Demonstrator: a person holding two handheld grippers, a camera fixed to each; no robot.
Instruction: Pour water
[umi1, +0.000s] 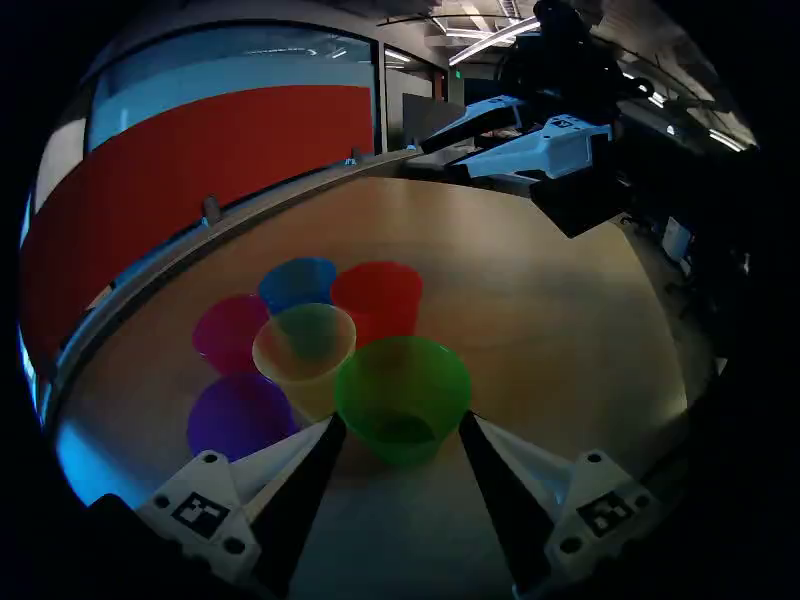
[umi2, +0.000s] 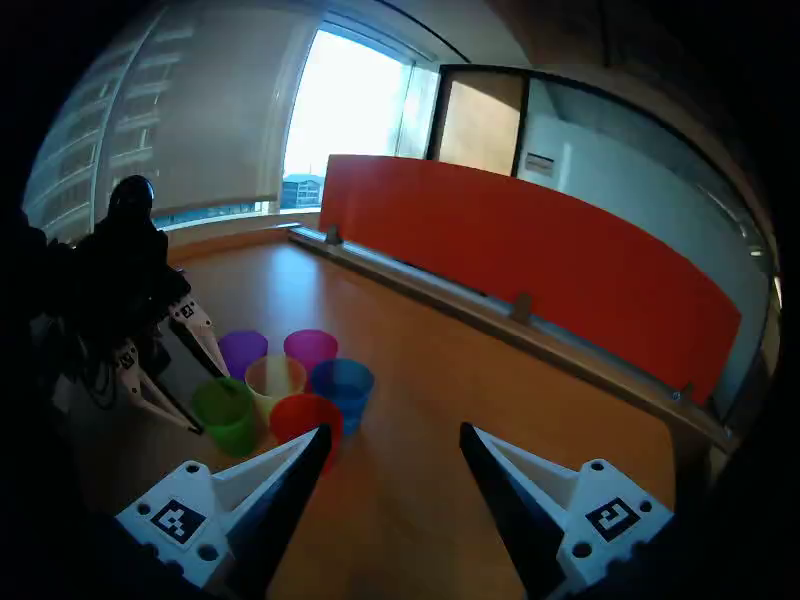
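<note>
Reaching for a cup looked like the step in hand: the left tool, spread wide, flanked the translucent green plastic cup, which stood on the wooden tabletop at the near edge of a cluster of coloured cups. The right tool hung wide and empty, apart from the cluster. Next, the left tool would probably need to close on the green cup without nudging the translucent yellow cup beside it.

- An office is showing here: a red divider panel is running along the wooden desk.
- Glass partition walls are enclosing it, and ceiling strip lights are glowing.
- A large window is facing city buildings.
</note>
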